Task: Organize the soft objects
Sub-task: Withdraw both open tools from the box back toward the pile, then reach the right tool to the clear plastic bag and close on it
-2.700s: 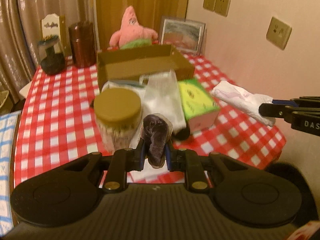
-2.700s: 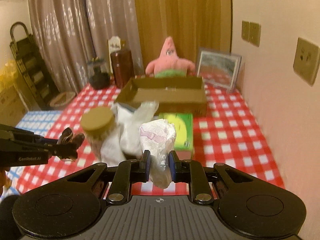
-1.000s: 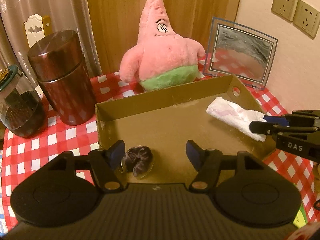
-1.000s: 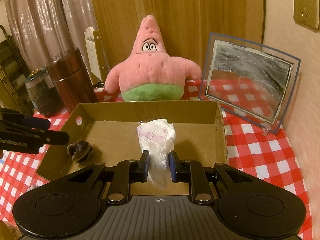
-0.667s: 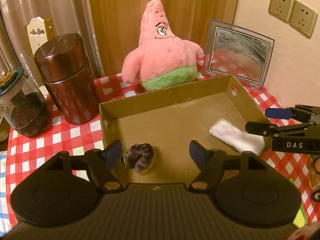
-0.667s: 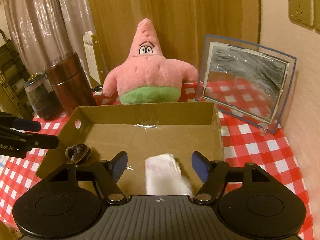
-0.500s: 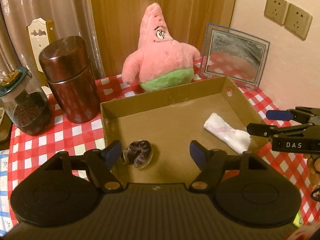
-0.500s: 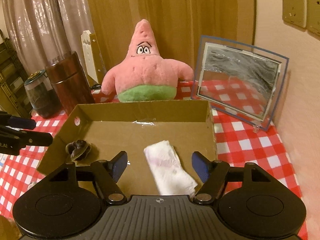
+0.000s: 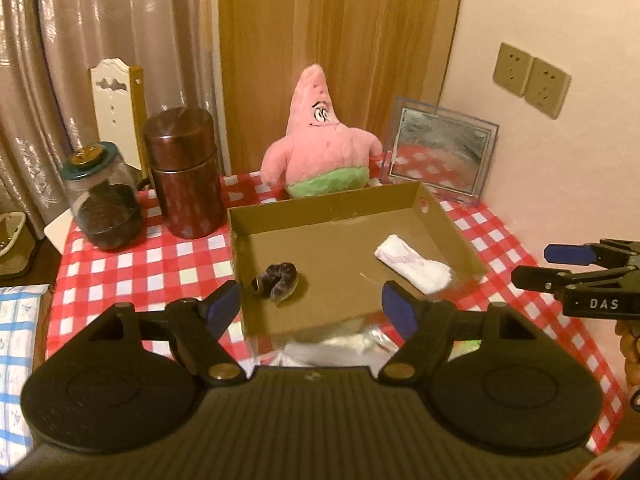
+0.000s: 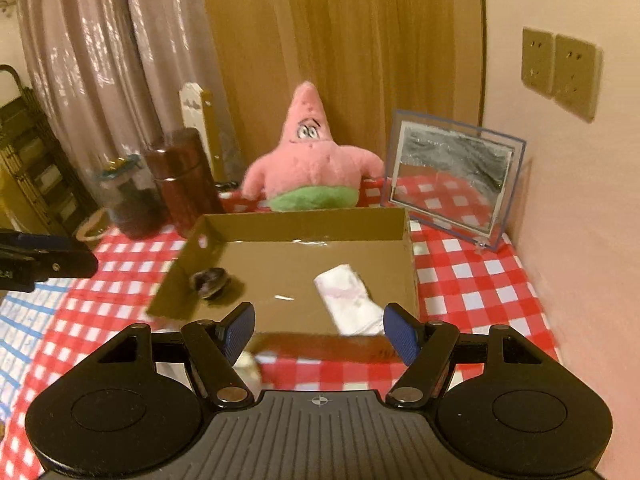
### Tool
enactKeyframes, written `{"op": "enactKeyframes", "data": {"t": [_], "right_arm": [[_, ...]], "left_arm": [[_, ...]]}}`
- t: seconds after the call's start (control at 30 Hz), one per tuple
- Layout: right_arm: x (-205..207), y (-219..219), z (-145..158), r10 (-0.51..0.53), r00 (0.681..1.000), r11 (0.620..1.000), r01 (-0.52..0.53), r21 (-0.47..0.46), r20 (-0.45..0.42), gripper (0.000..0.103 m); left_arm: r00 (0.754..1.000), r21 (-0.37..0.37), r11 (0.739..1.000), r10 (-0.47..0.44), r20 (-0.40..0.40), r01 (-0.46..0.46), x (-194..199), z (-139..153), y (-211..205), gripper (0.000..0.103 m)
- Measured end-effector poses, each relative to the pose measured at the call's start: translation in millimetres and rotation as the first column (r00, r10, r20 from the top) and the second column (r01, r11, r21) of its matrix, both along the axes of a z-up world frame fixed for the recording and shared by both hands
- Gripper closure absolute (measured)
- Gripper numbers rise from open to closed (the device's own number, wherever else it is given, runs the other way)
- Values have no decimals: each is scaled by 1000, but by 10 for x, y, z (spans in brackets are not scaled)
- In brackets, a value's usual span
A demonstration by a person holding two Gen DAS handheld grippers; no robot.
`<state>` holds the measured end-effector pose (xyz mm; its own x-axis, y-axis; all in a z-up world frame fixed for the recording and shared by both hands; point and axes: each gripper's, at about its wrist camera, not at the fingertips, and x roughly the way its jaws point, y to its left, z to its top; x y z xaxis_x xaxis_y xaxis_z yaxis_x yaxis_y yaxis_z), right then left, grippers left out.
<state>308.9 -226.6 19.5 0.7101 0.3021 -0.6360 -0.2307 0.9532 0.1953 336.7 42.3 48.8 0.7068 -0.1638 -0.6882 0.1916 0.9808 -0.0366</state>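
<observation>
A shallow cardboard box (image 9: 340, 210) (image 10: 304, 224) stands on the red-checked table. A dark purple scrunchie (image 9: 276, 278) (image 10: 209, 279) lies in its left part. A white folded cloth (image 9: 414, 268) (image 10: 350, 298) lies in its right part. A pink star plush (image 9: 320, 148) (image 10: 310, 164) sits behind the box. My left gripper (image 9: 310, 306) is open and empty above the box's near edge. My right gripper (image 10: 320, 334) is open and empty in front of the box; it also shows in the left wrist view (image 9: 576, 276).
A brown canister (image 9: 184, 184) and a glass jar (image 9: 102, 200) stand left of the box. A framed mirror (image 9: 440, 152) leans at the back right by the wall. A plastic bag (image 9: 340, 344) lies in front of the box. Curtains hang behind.
Both grippers let go of their items in the box: the scrunchie on the left, the white cloth on the right. Both have since drawn back and up from the box.
</observation>
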Motion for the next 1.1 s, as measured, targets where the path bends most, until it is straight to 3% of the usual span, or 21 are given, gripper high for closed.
{"op": "enactKeyframes", "data": {"t": [0.27,0.47,0.83,0.93,1.1], "right_arm": [[-837,48,329,5,998,1000,-6,13,57,32],[-1376,42,391,-11,998,999,8,53,55,32],[-2043,38,364,-30,998,999,27,45,50,32],[-2141,9,340,-40,998,997,38,61,41,32],[-2267,-26,272,-44,999,997,42,72,24,32]], "left_arm": [[998,4,1000,7,63,-7,-837,267,-34,25],[995,26,999,29,96,-31,-1379,352,-79,22],[992,3,995,99,79,-99,-2157,130,-104,22],[990,-9,992,124,69,-124,-2292,12,-98,14],[989,-36,989,146,8,-145,-2451,-237,-75,14]]}}
